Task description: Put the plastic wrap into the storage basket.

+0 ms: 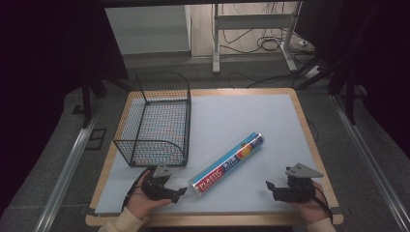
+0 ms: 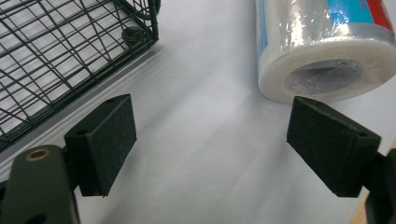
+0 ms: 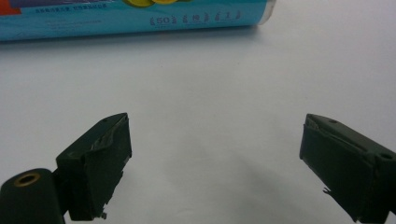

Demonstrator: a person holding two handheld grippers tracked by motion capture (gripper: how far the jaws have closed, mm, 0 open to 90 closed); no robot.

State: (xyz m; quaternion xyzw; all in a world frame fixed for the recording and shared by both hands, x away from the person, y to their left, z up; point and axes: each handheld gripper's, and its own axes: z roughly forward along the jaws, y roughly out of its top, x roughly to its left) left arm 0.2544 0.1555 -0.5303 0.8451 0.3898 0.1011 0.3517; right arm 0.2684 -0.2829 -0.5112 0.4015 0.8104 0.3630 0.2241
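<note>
Roll of plastic wrap (image 1: 226,166): glossy clear film, printed blue label. Basket (image 1: 155,121): dark wire mesh, coated, slight sheen. Table (image 1: 303,126): wood-look edge under a smooth, matt pale blue mat (image 1: 232,116). Left gripper (image 2: 212,142) pads (image 2: 105,142): matt black, finely rough foam or rubber.

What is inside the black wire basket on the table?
The wire basket holds nothing; through its mesh only the pale blue mat shows. No part of its inside is covered.
</note>
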